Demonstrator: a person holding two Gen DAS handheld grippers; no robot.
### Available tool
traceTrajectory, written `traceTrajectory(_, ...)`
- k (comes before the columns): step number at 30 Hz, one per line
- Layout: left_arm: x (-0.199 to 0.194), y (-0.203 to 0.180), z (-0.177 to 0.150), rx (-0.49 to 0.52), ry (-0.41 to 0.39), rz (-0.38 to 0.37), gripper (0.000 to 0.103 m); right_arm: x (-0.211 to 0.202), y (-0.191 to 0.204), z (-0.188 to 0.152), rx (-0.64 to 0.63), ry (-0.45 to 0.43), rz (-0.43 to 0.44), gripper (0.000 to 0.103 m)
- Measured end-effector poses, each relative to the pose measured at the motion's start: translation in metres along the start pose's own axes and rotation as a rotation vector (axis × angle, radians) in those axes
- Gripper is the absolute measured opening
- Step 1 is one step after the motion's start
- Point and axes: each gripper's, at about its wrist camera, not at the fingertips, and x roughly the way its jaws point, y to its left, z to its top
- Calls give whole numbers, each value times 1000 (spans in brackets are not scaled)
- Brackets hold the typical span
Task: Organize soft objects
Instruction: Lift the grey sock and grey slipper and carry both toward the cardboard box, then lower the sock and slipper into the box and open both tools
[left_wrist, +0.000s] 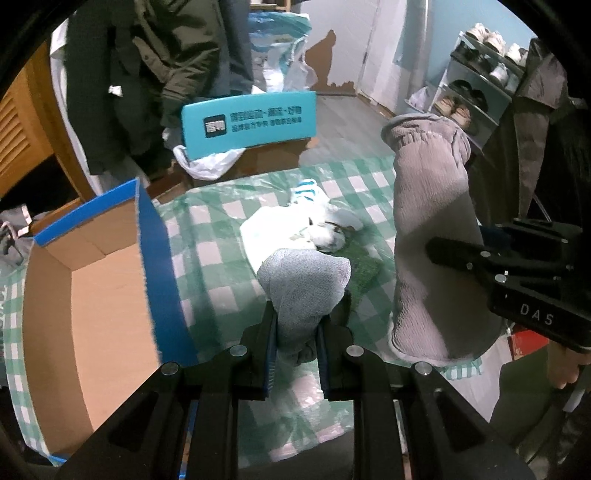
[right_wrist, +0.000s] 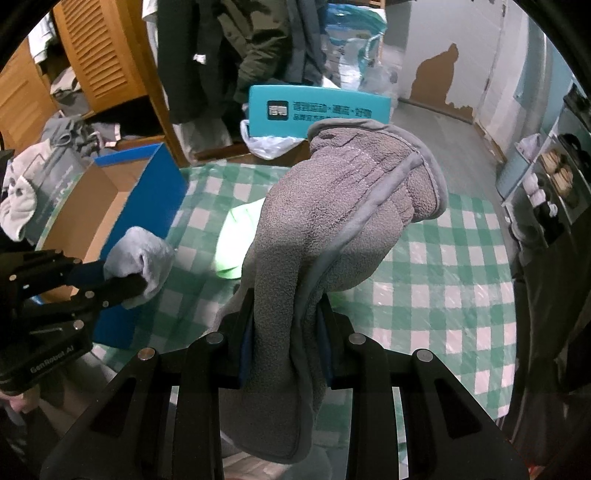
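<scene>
My left gripper (left_wrist: 295, 332) is shut on a light grey-blue sock (left_wrist: 303, 288) and holds it above the checked table, just right of the open blue cardboard box (left_wrist: 110, 280). It also shows in the right wrist view (right_wrist: 125, 286) with the sock (right_wrist: 140, 258). My right gripper (right_wrist: 286, 336) is shut on a grey fleece glove (right_wrist: 332, 229), held upright above the table. The glove (left_wrist: 428, 236) and right gripper (left_wrist: 465, 258) show at the right of the left wrist view. White and striped soft items (left_wrist: 306, 218) lie on the table beyond.
The table has a green-and-white checked cover (right_wrist: 443, 266). A teal chair back (left_wrist: 251, 122) stands behind it. Coats hang at the back left (left_wrist: 147, 74). A shoe rack (left_wrist: 476, 81) stands at the right. A green cloth (left_wrist: 364, 266) lies on the table.
</scene>
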Motion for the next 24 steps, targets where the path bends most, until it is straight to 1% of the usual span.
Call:
traceTrajectory(13,-20,39,-2,-46,-39,42,19,1,42,23,-66,-8,41,27)
traceTrajectory(24,-36,75,-8,-92,-68,74,19,6,85,42,-129,-13,79,27)
